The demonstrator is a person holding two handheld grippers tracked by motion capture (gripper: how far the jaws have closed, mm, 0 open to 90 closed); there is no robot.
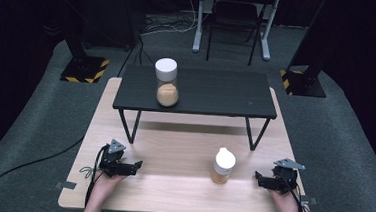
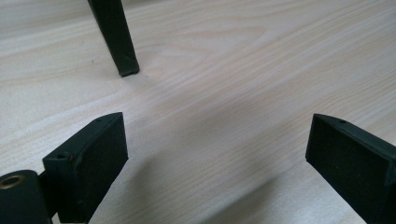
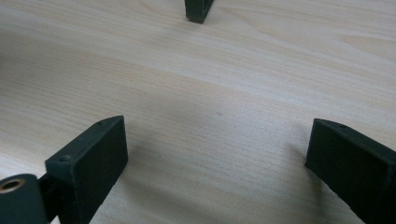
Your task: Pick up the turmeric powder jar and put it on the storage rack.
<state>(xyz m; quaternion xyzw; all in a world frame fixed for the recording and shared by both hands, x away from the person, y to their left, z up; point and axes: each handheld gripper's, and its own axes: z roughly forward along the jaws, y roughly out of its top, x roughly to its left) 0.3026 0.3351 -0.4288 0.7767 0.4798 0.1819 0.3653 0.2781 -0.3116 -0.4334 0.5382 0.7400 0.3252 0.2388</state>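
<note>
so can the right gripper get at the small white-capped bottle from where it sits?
Probably yes. The right gripper is open, beside the small bottle on the wooden table, with bare tabletop between them.

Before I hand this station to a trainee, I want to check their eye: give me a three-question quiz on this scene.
1. True or false: the right gripper is shut on the small jar.
2. Which stands on the black shelf? A) the tall jar B) the small jar C) a gripper
3. Fill in: the left gripper has its jaws ____ over the wooden table.

Key: 1 false; 2 A; 3 open.
</note>
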